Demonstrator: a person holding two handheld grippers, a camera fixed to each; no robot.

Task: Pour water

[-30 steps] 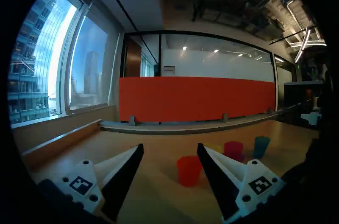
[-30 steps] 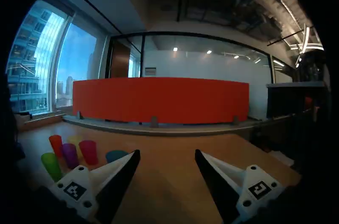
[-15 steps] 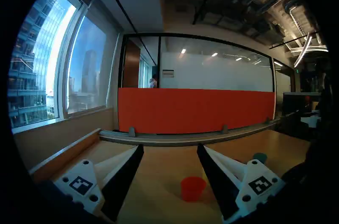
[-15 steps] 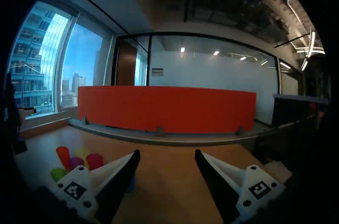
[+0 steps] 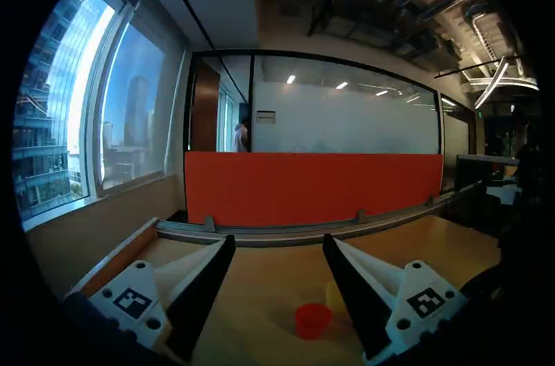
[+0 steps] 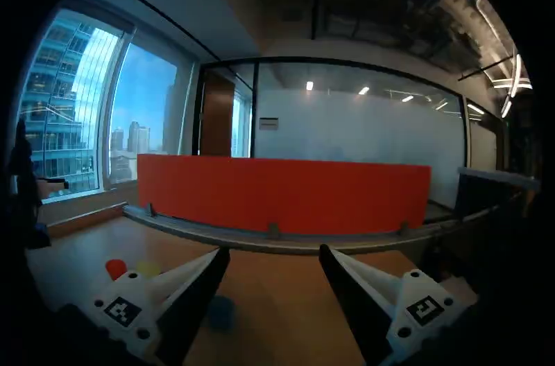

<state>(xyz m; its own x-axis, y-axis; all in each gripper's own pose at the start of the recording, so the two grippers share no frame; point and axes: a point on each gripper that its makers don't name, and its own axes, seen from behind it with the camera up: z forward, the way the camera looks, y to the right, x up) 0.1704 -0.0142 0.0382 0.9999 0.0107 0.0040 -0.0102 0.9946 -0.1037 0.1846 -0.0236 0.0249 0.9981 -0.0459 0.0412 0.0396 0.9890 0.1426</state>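
- Your left gripper [image 5: 277, 238] is released: the two white, dark-edged fingers stand wide apart with nothing between the pads.
- In the left gripper view, a red cup [image 5: 312, 319] stands upright on the wooden table [image 5: 263, 290] at about 6 o'clock, low in the gap between the fingers. It is nearer the right finger and touches neither.
- Just beside that cup, at its 1 o'clock, a patch of yellow shows against the right finger. You cannot tell from here what it is.
- You cannot tell whether the red cup holds any water.
- Your right gripper [image 6: 272, 249] is also released, its fingers spread and gripping nothing.
- In the right gripper view, a blue cup [image 6: 220, 312] sits on the table at about 7 o'clock. It is close against the inner edge of the left finger and too blurred to read further.
- Beyond that left finger, at about 8 o'clock, the tops of a red cup [image 6: 116, 269] and a yellow cup [image 6: 148, 269] stand side by side, their lower parts hidden by the finger.
- An orange partition [image 5: 312, 186] runs across the far edge of the table, straight ahead in both views.
- Tall windows [image 5: 76, 123] fill the 9 o'clock side.
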